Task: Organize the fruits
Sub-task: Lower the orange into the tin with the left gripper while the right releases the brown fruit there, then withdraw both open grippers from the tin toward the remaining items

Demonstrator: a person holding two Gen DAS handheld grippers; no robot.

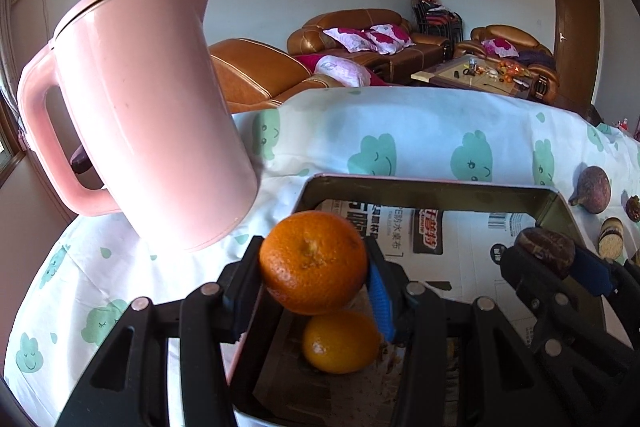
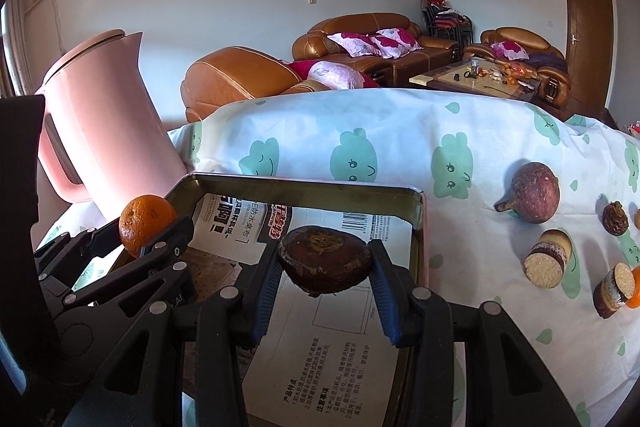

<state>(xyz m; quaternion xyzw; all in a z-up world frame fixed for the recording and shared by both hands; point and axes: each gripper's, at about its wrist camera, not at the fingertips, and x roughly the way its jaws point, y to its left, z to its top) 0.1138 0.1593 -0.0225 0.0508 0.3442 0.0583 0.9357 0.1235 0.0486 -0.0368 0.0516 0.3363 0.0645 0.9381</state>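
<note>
Two fruits up over the tin tray [image 2: 416,211]: left gripper [image 1: 316,267] clamps a mandarin [image 1: 314,261], right gripper [image 2: 324,267] squeezes a flat dark brown fruit [image 2: 324,263]. Both look light and squishy, so I'd grip gently across the middle.

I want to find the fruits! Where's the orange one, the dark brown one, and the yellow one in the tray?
orange fruit [image 1: 313,261]: left wrist view, front skin.
dark brown fruit [image 2: 325,259]: right wrist view, top face.
yellow fruit [image 1: 340,342]: left wrist view, its middle.

Black gripper [image 2: 324,283] linkages, silver rivets, blue pads [image 2: 264,291].
</note>
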